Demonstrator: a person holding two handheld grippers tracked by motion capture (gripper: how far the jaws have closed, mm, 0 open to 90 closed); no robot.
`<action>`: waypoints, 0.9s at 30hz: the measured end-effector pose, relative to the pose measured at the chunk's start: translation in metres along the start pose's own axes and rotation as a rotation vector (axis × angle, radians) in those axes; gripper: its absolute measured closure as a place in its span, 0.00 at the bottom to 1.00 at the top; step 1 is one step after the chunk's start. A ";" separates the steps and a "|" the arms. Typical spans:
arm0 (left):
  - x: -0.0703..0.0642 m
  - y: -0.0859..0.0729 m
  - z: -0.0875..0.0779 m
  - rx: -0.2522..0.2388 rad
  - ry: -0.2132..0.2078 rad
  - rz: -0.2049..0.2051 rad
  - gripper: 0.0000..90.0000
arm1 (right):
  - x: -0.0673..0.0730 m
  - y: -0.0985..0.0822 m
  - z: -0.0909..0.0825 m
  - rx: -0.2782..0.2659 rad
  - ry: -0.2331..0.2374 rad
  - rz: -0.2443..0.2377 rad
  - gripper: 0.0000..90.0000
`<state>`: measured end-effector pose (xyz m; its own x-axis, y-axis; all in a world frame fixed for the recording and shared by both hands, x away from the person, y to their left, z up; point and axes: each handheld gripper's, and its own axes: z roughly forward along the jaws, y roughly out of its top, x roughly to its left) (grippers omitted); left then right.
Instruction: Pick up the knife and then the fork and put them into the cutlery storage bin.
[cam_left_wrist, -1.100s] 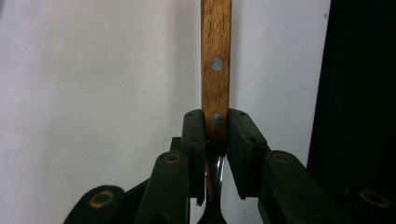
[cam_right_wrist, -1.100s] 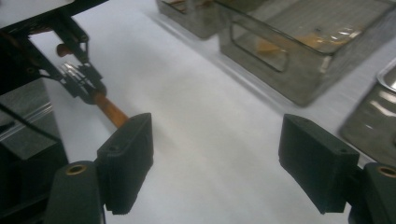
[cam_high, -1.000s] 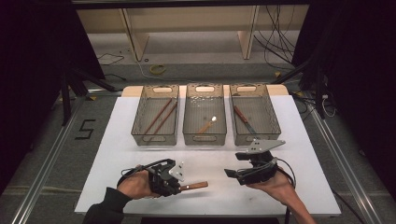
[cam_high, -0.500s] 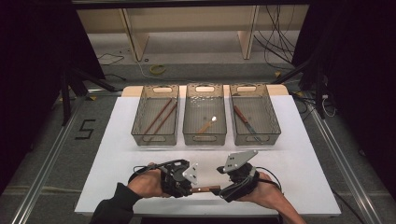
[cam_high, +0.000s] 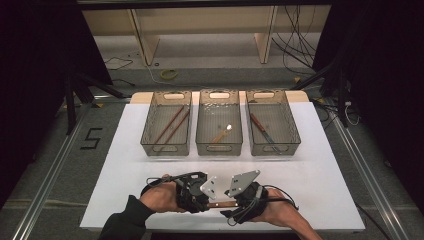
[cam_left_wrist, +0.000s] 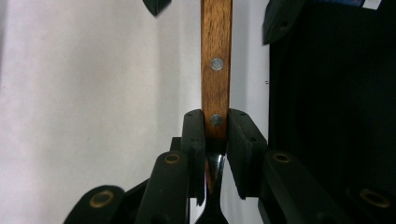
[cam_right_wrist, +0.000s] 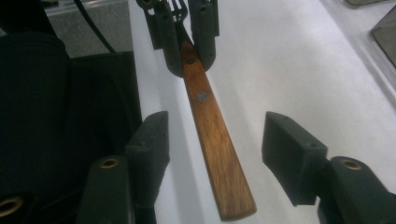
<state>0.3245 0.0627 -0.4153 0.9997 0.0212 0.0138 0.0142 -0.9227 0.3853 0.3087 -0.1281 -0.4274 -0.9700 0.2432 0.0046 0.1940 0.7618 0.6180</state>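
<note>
A utensil with a riveted wooden handle (cam_high: 220, 204) hangs level just above the white table, near its front edge. My left gripper (cam_high: 207, 204) is shut on it where the wood meets the metal neck. The left gripper view has the jaws (cam_left_wrist: 215, 121) clamped at the lower rivet, and the handle (cam_left_wrist: 216, 46) runs straight away from them. My right gripper (cam_high: 231, 204) faces the left one, open. Its fingers (cam_right_wrist: 215, 126) stand on either side of the handle's free end (cam_right_wrist: 215, 154) without touching it. Farther off is the left gripper (cam_right_wrist: 190, 63), with fork-like prongs behind it.
Three mesh bins stand in a row at the back of the white table (cam_high: 325, 170). The left bin (cam_high: 166, 151) holds two wooden sticks, the middle bin (cam_high: 219, 151) a wooden-handled spoon, and the right bin (cam_high: 272, 151) a knife. Dark floor and cables surround the table.
The two grippers have come together at the table's front. The left one carried the utensil rightward, and the open right one moved left until its fingers straddled the handle's end.
</note>
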 end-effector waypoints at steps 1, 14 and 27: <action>0.000 0.001 0.000 -0.003 0.000 -0.001 0.86 | 0.000 0.000 0.001 0.004 -0.001 -0.005 0.49; -0.003 0.004 0.001 0.000 -0.015 0.010 0.86 | 0.004 0.001 0.009 0.033 0.011 -0.076 0.69; -0.005 0.006 0.003 0.010 -0.040 0.029 0.85 | 0.008 0.001 0.010 0.052 0.031 -0.125 0.83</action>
<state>0.3196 0.0560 -0.4158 0.9997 -0.0213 -0.0121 -0.0152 -0.9266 0.3758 0.3029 -0.1194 -0.4348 -0.9909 0.1268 -0.0451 0.0781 0.8151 0.5740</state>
